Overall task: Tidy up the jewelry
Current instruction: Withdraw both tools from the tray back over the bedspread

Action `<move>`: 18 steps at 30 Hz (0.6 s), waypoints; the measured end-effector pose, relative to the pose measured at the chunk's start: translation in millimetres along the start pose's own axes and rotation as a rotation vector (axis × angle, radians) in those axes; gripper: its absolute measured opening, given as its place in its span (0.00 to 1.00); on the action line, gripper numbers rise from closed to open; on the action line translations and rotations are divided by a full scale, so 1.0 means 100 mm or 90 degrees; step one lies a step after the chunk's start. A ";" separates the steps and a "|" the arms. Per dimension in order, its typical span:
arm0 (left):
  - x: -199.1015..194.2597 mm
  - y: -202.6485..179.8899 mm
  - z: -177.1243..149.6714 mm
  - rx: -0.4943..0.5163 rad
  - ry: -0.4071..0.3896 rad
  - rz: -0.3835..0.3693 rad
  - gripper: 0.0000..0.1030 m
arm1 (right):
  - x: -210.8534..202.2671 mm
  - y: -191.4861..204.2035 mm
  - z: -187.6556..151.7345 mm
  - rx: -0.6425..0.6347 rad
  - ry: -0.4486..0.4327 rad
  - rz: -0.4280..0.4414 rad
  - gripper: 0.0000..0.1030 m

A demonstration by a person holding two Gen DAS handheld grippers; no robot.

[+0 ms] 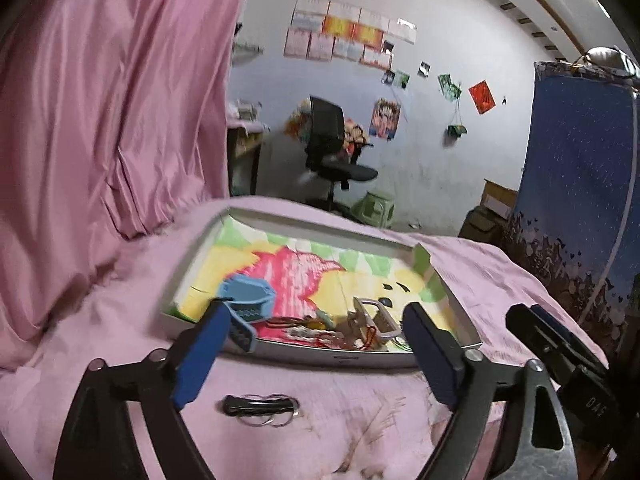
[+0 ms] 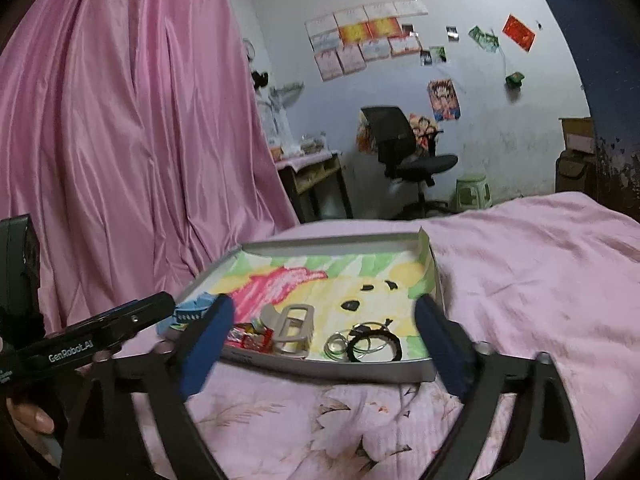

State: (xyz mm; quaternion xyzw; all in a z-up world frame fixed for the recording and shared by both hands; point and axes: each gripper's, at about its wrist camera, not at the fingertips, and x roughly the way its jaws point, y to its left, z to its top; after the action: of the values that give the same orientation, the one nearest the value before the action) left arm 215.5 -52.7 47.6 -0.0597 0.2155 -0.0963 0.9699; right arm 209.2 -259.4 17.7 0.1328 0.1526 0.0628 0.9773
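A shallow tray (image 1: 320, 224) (image 2: 340, 240) with a colourful lining lies on the pink bedspread. It holds a beige clip (image 2: 294, 328) (image 1: 372, 320), red cords (image 2: 252, 336), and silver rings with a black hair tie (image 2: 368, 344). A blue claw clip (image 1: 246, 304) (image 2: 192, 312) sits at the tray's near left corner, beside one fingertip (image 1: 216, 332) of my left gripper. My left gripper (image 1: 320, 332) is open over the tray's near edge with nothing pinched. My right gripper (image 2: 326, 312) is open too, spanning the near edge. More rings with a black tie (image 1: 260, 408) lie on the bedspread.
A pink curtain (image 1: 100, 120) hangs at the left. Beyond the bed stand an office chair (image 2: 408, 148), a green stool (image 2: 472, 192) and a small desk (image 2: 312, 176). A blue panel (image 1: 580, 180) rises at the right. A hand (image 2: 32, 416) holds the left gripper's handle.
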 end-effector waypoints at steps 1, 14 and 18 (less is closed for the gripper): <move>-0.06 0.02 -0.01 0.002 -0.010 0.007 0.89 | -0.04 0.02 -0.01 -0.004 -0.006 -0.002 0.90; -0.60 0.30 -0.22 0.013 -0.062 0.043 0.94 | -0.49 0.43 -0.06 -0.052 -0.051 -0.004 0.96; -0.71 0.45 -0.29 0.003 -0.065 0.046 0.95 | -0.57 0.55 -0.10 -0.052 -0.038 0.003 0.96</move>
State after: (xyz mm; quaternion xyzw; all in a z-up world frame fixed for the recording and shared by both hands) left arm 147.0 4.0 43.3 -0.0541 0.1678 -0.0590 0.9826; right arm 147.4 -214.0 40.1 0.0952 0.1201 0.0673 0.9859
